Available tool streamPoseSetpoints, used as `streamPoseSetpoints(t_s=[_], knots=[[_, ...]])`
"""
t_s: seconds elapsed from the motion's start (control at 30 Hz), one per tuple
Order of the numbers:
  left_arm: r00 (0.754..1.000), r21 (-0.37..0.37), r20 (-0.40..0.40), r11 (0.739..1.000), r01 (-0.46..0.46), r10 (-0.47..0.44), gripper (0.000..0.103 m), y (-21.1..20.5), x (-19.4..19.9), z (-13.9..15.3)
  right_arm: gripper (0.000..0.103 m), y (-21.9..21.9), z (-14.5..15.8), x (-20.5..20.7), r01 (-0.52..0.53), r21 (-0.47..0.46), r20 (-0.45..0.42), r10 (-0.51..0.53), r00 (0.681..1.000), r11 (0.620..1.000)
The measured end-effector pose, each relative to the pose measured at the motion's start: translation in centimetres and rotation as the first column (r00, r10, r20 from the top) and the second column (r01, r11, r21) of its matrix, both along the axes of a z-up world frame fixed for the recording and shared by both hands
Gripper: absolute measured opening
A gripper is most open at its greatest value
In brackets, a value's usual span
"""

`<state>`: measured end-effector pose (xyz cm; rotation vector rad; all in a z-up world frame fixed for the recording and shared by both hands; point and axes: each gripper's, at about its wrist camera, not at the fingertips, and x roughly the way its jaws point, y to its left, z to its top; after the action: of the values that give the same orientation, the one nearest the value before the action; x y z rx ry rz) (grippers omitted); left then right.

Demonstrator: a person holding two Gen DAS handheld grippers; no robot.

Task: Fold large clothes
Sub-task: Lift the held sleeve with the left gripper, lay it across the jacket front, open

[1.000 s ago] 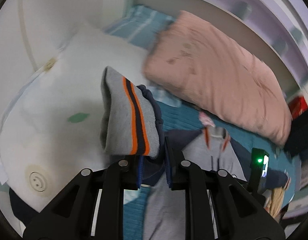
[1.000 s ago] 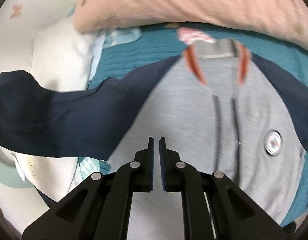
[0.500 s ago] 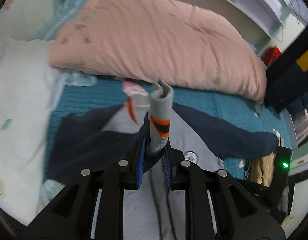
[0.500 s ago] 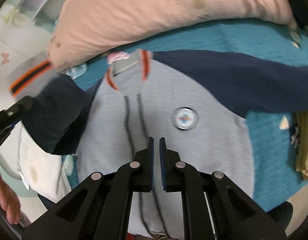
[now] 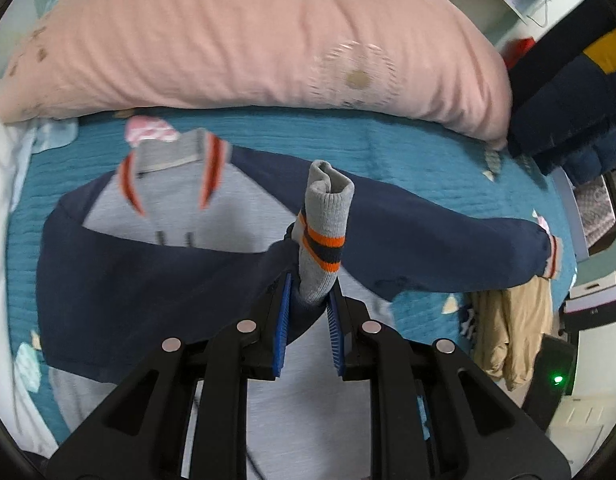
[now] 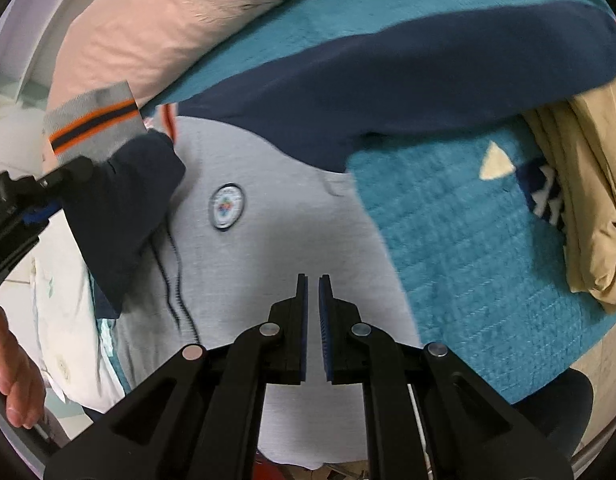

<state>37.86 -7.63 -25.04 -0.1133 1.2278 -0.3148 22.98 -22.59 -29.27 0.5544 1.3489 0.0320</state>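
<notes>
— Teal bedspread (image 5: 420, 148) everywhere, with a pink pillow (image 5: 248, 36) along the far edge. Where's the sweater (image 6: 276, 216)?

— Spread flat on the bed, grey front up, badge (image 6: 227, 206) showing. Its cuff (image 5: 324, 232) stands upright in the left claw (image 5: 308, 312), clamped between the blue pads, the navy sleeve draped across the chest.

— And the other sleeve (image 5: 468, 240)?

— Stretched out flat toward the bed's edge, beside tan clothes (image 6: 584, 196).

— What does the right view add?

— The left claw (image 6: 48, 188) from the side, raised above the sweater's shoulder, and a bare hand (image 6: 12, 372) low at the frame's edge. The right claw (image 6: 313, 320) hovers over the grey hem area, fingers nearly together, holding nothing.
</notes>
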Motion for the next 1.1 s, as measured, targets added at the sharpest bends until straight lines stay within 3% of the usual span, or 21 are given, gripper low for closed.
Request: streamPoseSetpoints(t_s=[0.33,0.5,0.53,0.57,0.6,0.63,0.77,0.9,1.1], knots=[[0.999,-0.004,-0.035,0.999,0.042,-0.042,0.018,-5.1,0.0,-1.2,0.007,-3.2,-1.2,-1.3,0.049,0.018,-0.02,-0.048,0.999,0.999],[0.996,0.059,-0.064,0.996,0.072,-0.068,0.019,-6.8,0.2,-3.5,0.007,-3.6,-1.7,-1.6,0.06,0.02,-0.033,-0.06,0.998,0.998],[0.994,0.08,-0.085,0.994,0.071,-0.064,0.022,-6.8,0.3,-4.2,0.007,-3.7,-1.7,-1.8,0.059,0.02,-0.037,-0.059,0.998,0.998],[0.992,0.087,-0.112,0.993,0.075,-0.065,0.035,-6.8,0.3,-4.8,0.008,-3.8,-1.6,-1.9,0.059,0.022,-0.037,-0.058,0.998,0.998],[0.99,0.085,-0.128,0.994,0.076,-0.065,0.056,-6.6,0.2,-5.1,0.008,-3.8,-1.5,-1.9,0.058,0.021,-0.037,-0.057,0.998,0.998],[0.99,0.073,-0.128,0.995,0.069,-0.059,0.063,-6.3,0.0,-5.1,0.008,-3.9,-1.4,-1.9,0.061,0.017,-0.037,-0.06,0.998,0.998],[0.995,0.087,-0.083,0.994,0.065,-0.058,0.072,-5.3,-0.9,-3.8,0.026,-4.0,-0.8,-1.7,0.079,-0.002,-0.039,-0.079,0.996,0.997],[0.998,0.106,-0.04,0.993,0.059,-0.055,0.072,-2.5,-1.1,-2.5,0.049,-3.7,0.4,-1.0,0.073,-0.029,-0.006,-0.074,0.997,0.997],[0.996,0.123,-0.062,0.991,-0.059,0.067,0.072,5.3,-0.1,-3.1,0.05,-2.4,0.3,2.5,0.043,-0.067,0.005,-0.043,0.999,0.997]])
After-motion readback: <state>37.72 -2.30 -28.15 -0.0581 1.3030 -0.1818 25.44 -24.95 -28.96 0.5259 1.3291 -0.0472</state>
